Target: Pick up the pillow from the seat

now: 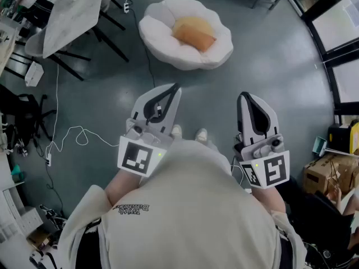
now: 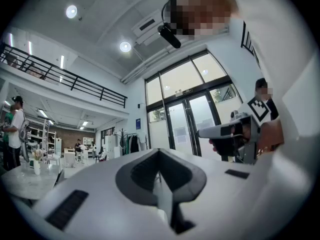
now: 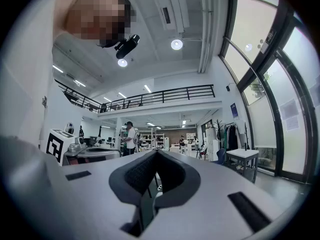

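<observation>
Pillow point(image 1: 193, 33) orange, plump — on puffy white petal-rimmed seat point(image 1: 159, 24); left gripper point(image 1: 176, 87), right gripper point(image 1: 243, 96) — jaws together, empty.

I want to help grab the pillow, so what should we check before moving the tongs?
1. The soft orange pillow lies free on the white puffy floor seat: ok.
2. The left tongs are open: not ok, shut and empty.
3. The right tongs are open: not ok, shut and empty.
4. Tongs close to the pillow: not ok, both held level, well short of the seat.
5. Floor path clear: not ok, a thin black cable lies before the seat.
</observation>
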A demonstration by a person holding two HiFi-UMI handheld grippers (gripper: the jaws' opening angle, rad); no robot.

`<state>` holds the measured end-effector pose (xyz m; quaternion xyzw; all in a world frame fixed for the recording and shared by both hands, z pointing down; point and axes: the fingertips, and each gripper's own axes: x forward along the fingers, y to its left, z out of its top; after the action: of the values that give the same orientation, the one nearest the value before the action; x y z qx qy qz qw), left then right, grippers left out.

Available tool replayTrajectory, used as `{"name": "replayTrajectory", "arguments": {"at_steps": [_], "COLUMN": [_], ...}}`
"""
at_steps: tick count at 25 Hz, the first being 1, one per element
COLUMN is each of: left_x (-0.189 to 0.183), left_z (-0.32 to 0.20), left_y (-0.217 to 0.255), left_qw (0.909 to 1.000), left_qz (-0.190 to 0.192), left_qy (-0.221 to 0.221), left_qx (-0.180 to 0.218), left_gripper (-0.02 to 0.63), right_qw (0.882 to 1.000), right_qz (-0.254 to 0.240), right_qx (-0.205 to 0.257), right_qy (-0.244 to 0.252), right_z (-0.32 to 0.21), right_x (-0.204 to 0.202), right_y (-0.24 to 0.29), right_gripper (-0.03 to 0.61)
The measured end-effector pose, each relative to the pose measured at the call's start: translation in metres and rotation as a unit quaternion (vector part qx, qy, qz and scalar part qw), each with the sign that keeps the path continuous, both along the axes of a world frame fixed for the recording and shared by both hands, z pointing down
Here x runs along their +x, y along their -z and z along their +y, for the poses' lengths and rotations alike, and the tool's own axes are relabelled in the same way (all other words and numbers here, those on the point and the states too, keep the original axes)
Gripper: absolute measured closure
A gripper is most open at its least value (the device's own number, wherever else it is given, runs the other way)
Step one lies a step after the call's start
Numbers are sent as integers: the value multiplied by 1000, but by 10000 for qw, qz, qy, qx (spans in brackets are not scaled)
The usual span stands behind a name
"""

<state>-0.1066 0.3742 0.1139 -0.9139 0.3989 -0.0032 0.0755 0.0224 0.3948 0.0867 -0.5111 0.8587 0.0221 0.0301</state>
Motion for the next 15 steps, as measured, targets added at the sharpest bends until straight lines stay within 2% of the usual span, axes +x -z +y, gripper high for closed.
{"name": "replayTrajectory", "arguments": {"at_steps": [15], "left_x": [19], "left_z": [-7], "left_y": [-2], "left_qw": [10000], "left_qz": [-94], "left_qy": [-15], "left_qx": [-19], "left_gripper": [604], "right_qw": [9999], "right_qz": [-141], "right_qx": [-50], "right_qy": [7], "right_z": [-11], "right_x": [16], "right_y": [-5], "right_gripper": [571]}}
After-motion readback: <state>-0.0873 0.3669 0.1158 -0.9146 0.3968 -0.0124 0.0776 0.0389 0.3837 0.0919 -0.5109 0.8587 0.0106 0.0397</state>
